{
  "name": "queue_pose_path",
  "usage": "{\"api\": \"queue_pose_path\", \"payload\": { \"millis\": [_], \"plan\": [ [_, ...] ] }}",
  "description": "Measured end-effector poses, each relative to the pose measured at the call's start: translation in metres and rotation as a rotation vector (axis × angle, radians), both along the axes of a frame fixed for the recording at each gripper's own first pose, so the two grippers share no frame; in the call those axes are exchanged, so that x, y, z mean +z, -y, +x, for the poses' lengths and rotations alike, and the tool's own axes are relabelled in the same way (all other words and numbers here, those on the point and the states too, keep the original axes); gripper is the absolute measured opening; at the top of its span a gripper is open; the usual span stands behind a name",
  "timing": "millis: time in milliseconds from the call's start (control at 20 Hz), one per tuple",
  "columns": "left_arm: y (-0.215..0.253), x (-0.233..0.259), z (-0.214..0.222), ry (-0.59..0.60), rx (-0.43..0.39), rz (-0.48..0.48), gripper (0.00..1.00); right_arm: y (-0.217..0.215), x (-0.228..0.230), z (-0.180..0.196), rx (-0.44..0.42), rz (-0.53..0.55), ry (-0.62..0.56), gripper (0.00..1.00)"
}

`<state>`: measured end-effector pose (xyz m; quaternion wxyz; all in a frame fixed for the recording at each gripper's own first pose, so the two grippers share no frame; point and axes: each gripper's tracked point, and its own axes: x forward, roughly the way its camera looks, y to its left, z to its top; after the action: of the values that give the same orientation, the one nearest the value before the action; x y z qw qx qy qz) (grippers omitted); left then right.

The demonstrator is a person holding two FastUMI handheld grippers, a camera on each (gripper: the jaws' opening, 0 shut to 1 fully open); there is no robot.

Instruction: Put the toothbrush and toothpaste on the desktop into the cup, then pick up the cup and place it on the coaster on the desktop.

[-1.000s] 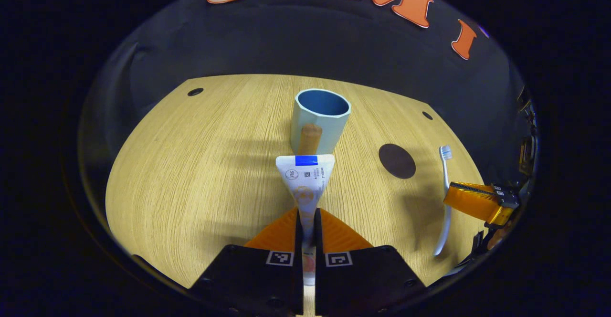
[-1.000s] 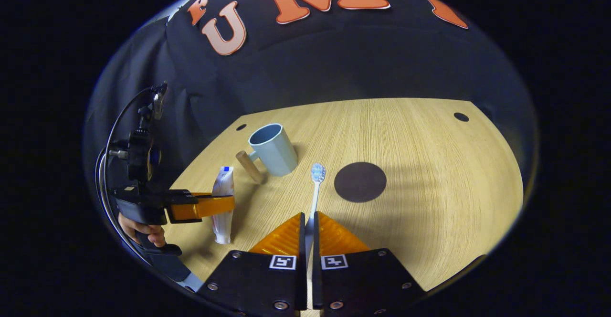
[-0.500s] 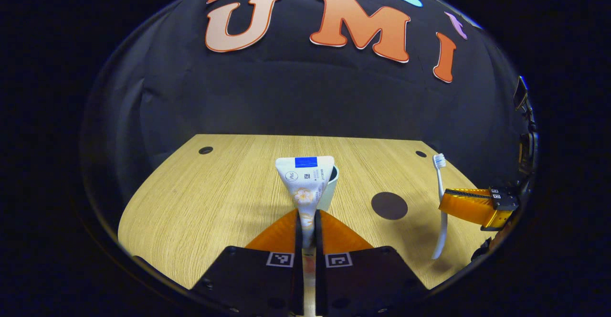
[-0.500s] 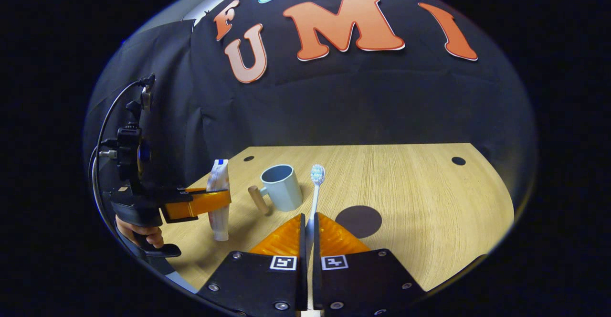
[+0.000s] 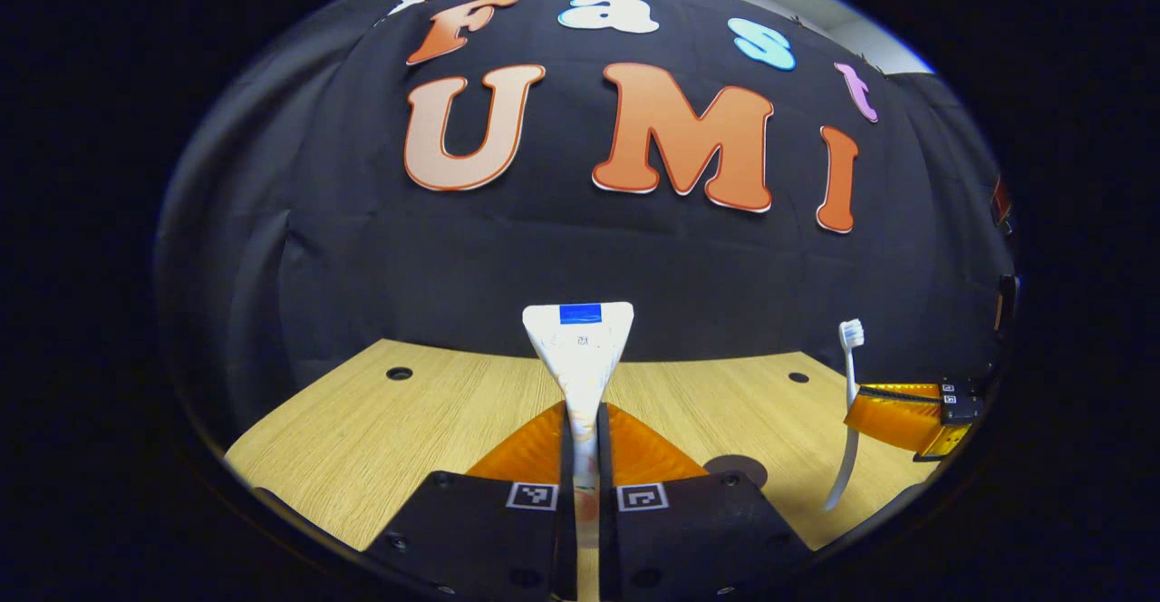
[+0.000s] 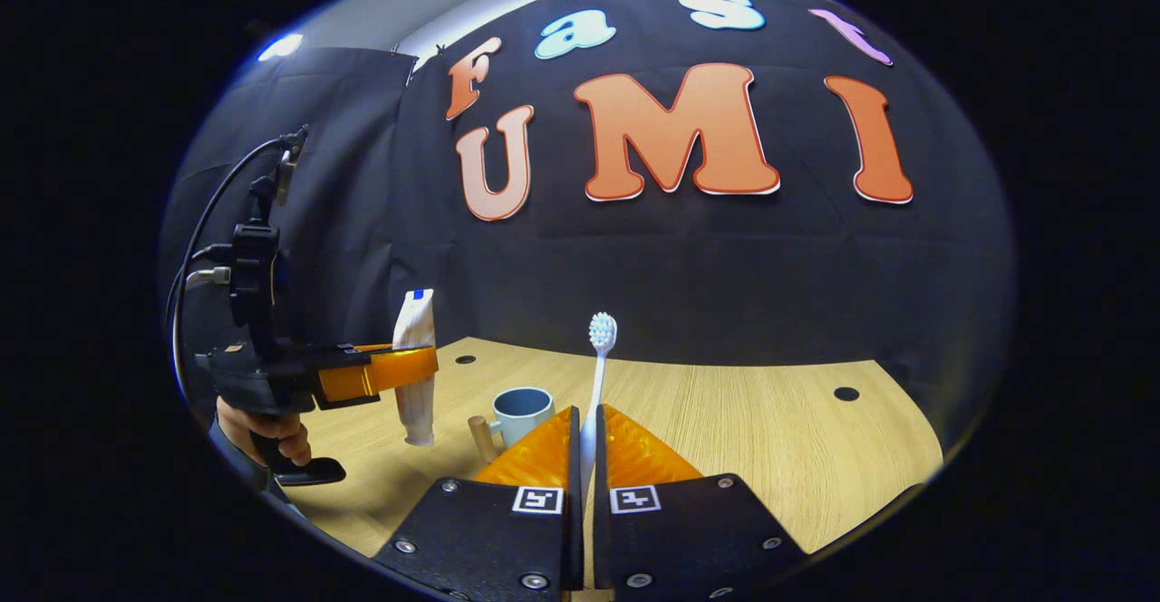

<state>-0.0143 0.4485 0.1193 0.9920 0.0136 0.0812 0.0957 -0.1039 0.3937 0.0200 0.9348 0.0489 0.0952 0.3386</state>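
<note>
- Toothpaste, a white flat-crimped tube point(image 5: 578, 348), clenched upright in left tool point(image 5: 580, 439), above the pale wooden desk point(image 5: 408, 421).
- Toothbrush, slim white plastic point(image 6: 595, 375), pinched in right tool point(image 6: 584, 443), bristles up.
- Light-blue cup with wooden handle point(image 6: 521, 413) standing on desk, near the right tool's tip.
- Round dark coaster point(image 5: 739, 468) bare.
- Risk: both items raised together; possible collision over the narrow rim, tipping the cup.

No legible text or labels
</note>
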Motion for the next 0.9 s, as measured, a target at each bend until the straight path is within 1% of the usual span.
{"api": "queue_pose_path", "payload": {
  "millis": [150,350,450,500,550,650,800,900],
  "plan": [
    [-0.005,0.017,0.019,0.086,0.008,0.024,0.09,-0.001,0.006,0.008,-0.01,0.012,0.047,0.04],
    [-0.006,0.029,0.04,0.15,0.003,0.021,0.09,0.002,0.021,0.019,-0.032,0.046,0.097,0.05],
    [-0.006,0.03,0.053,0.156,-0.006,0.03,0.09,0.003,0.018,0.026,-0.046,0.058,0.08,0.05],
    [-0.006,0.03,0.062,0.159,-0.01,0.027,0.09,0.004,0.019,0.029,-0.039,0.072,0.08,0.04],
    [-0.004,0.028,0.068,0.163,-0.017,0.027,0.09,0.006,0.019,0.034,-0.052,0.067,0.088,0.05],
    [-0.004,0.024,0.079,0.166,-0.027,0.025,0.09,0.003,0.019,0.036,-0.049,0.069,0.09,0.05],
    [-0.011,0.01,0.095,0.165,-0.023,0.013,0.09,0.001,0.028,0.041,-0.051,0.074,0.118,0.05],
    [-0.016,-0.007,0.108,0.151,-0.038,-0.005,0.09,-0.004,0.033,0.041,-0.047,0.085,0.14,0.05]
  ]
}}
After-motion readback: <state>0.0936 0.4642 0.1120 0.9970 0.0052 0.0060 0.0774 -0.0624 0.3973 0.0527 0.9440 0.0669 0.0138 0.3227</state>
